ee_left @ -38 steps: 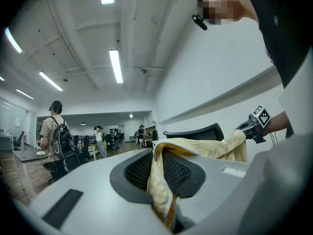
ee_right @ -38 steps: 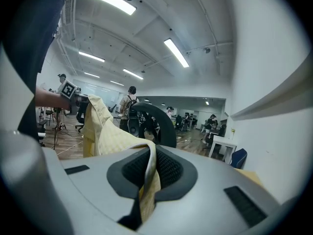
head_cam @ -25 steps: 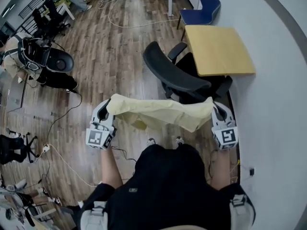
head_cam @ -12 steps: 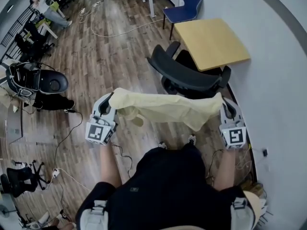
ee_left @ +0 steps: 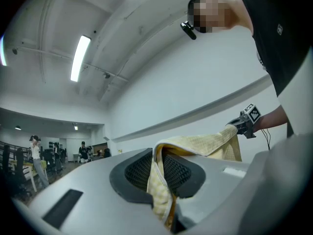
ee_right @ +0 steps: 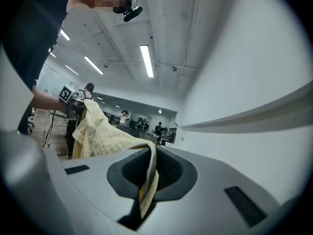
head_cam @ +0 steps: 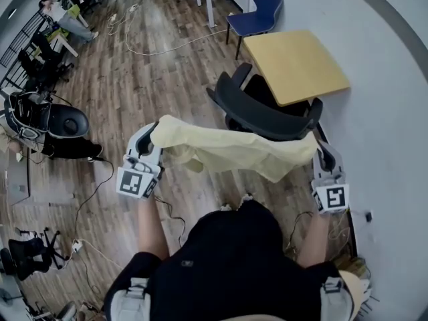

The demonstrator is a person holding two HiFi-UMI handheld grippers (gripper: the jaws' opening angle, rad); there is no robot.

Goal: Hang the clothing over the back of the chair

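A pale yellow garment [head_cam: 234, 149] hangs stretched between my two grippers, just in front of the curved back of a black office chair [head_cam: 262, 115]. My left gripper [head_cam: 152, 139] is shut on the garment's left end, and the cloth [ee_left: 164, 185] runs out from between its jaws. My right gripper [head_cam: 319, 147] is shut on the right end, where the fabric [ee_right: 146, 180] is pinched between the jaws. The garment's far edge overlaps the chair back's near rim in the head view. I cannot tell whether it touches the chair.
A small wooden table [head_cam: 294, 64] stands beyond the chair against the white wall. A blue chair [head_cam: 257, 17] sits farther back. Cables [head_cam: 87, 206] trail over the wood floor at left, beside another black chair [head_cam: 67, 122].
Both grippers carried the garment forward toward the chair back, and its far edge now overlaps the chair's rim. The right gripper has moved right.
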